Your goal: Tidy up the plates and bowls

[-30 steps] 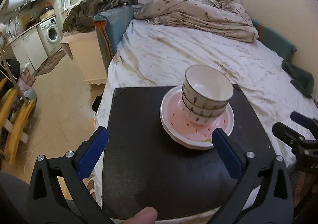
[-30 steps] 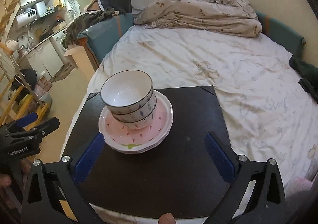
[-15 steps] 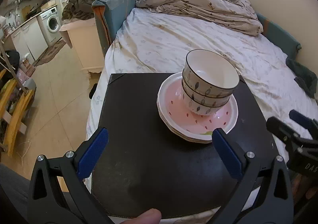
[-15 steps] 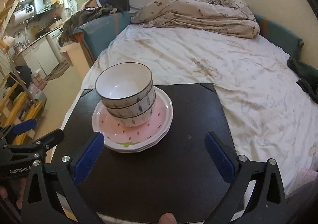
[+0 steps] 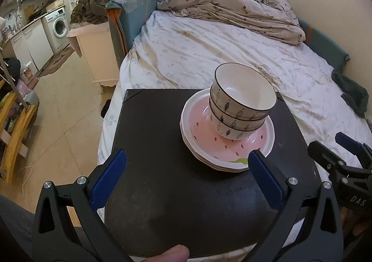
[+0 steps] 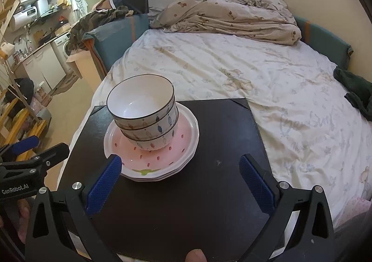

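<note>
Left tongs (image 5: 187, 170) wide apart, right tongs (image 6: 180, 177) likewise, both empty, near stacked bowls (image 5: 241, 108) on plates (image 5: 223, 148).

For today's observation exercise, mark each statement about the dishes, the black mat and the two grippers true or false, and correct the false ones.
1. The bowls are nested and stand on the pink plates. True.
2. The left gripper is shut on a bowl. False: it is open and holds nothing.
3. The plates rest on a black mat. True.
4. The top bowl is full of food. False: its inside looks empty and white.
5. The right gripper grips the plate rim. False: its jaws are open.
</note>
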`<action>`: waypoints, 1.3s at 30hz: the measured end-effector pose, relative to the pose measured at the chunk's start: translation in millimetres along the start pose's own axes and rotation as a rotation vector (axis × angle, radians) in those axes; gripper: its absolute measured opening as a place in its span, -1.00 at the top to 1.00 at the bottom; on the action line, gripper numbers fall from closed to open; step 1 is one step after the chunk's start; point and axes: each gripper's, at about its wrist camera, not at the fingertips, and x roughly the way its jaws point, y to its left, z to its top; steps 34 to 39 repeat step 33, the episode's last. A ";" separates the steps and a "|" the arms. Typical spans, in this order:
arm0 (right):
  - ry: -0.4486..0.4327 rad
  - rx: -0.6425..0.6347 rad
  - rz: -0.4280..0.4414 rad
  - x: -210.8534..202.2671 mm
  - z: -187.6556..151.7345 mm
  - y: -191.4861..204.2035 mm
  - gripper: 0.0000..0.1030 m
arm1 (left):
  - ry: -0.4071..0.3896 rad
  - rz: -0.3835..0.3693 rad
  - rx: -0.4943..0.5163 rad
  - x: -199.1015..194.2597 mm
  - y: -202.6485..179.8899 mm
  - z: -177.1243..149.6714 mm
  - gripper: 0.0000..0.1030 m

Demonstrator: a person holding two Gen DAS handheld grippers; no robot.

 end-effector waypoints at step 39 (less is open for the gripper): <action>0.003 0.036 0.000 -3.4 1.8 -4.7 -1.00 | 0.016 -0.022 -0.041 0.6 5.4 0.4 -0.99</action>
